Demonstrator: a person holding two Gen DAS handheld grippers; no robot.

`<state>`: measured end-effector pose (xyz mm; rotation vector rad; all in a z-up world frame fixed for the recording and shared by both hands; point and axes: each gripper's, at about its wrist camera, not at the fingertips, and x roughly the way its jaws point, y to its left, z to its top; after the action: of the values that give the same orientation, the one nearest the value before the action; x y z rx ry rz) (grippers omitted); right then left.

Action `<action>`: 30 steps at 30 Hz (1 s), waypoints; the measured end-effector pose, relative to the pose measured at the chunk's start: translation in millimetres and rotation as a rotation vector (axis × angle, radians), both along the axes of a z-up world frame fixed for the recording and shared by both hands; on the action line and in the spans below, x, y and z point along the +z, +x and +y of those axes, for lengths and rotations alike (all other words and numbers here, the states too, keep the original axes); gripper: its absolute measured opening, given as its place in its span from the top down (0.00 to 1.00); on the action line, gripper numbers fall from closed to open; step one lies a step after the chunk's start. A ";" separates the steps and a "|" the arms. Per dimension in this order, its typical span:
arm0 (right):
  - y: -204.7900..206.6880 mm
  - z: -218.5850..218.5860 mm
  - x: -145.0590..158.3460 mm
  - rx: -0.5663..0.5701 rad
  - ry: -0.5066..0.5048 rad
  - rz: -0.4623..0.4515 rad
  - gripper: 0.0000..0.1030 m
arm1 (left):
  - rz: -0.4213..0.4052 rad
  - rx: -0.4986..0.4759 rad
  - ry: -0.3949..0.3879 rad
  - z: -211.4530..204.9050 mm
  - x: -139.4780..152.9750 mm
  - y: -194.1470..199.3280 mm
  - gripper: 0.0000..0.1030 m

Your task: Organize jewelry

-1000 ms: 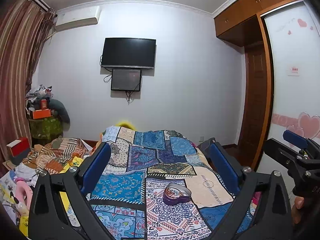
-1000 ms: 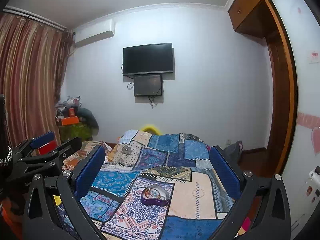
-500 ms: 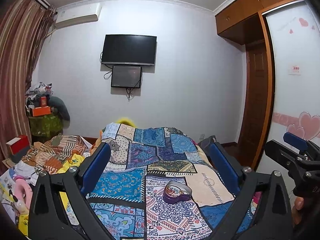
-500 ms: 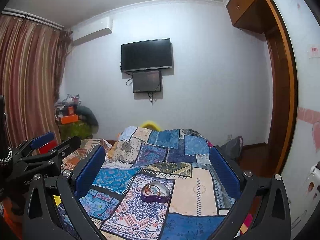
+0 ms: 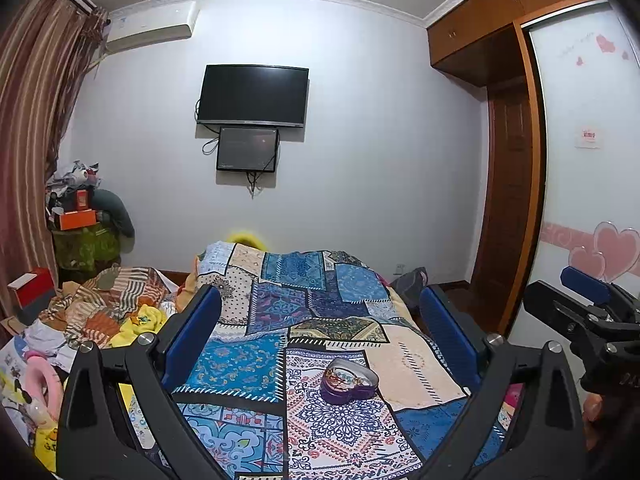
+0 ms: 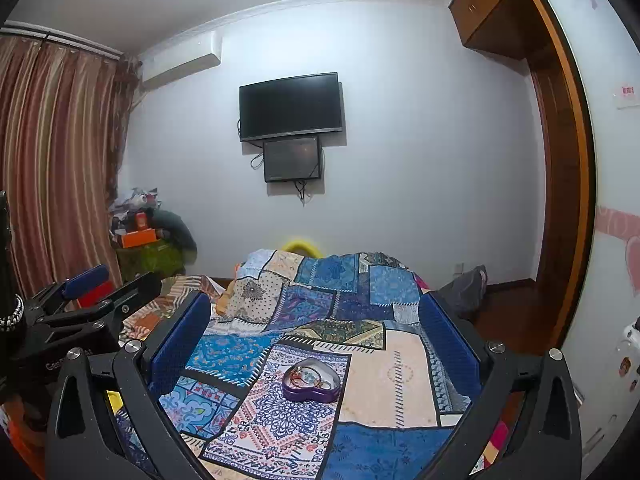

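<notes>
A purple heart-shaped tin (image 5: 349, 381) with bracelets and other jewelry inside lies open on the patchwork bedspread (image 5: 256, 368); it also shows in the right wrist view (image 6: 311, 380). My left gripper (image 5: 320, 320) is open and empty, held above the bed, well short of the tin. My right gripper (image 6: 314, 322) is open and empty, also above the bed and short of the tin. Each gripper shows at the edge of the other's view, the right one (image 5: 588, 312) and the left one (image 6: 80, 300).
A heap of clothes and blankets (image 5: 100, 308) lies left of the bed. A TV (image 5: 253, 96) hangs on the far wall. A wardrobe (image 5: 516, 184) stands right. A dark bag (image 6: 464, 284) lies on the floor beside the bed.
Both cameras have tilted slightly down and nearer the bed, so the tin sits a little higher in view. Both grippers stay open.
</notes>
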<state>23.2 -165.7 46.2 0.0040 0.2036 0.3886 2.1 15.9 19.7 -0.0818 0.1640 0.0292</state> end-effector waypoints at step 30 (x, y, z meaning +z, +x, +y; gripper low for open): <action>3.8 -4.9 -1.3 -0.007 0.018 0.014 0.00 | 0.011 -0.051 0.017 -8.5 -1.7 0.6 0.03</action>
<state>27.0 -170.5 44.9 0.0249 0.2138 0.3831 2.7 7.5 18.1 -0.0603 0.1769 -0.0193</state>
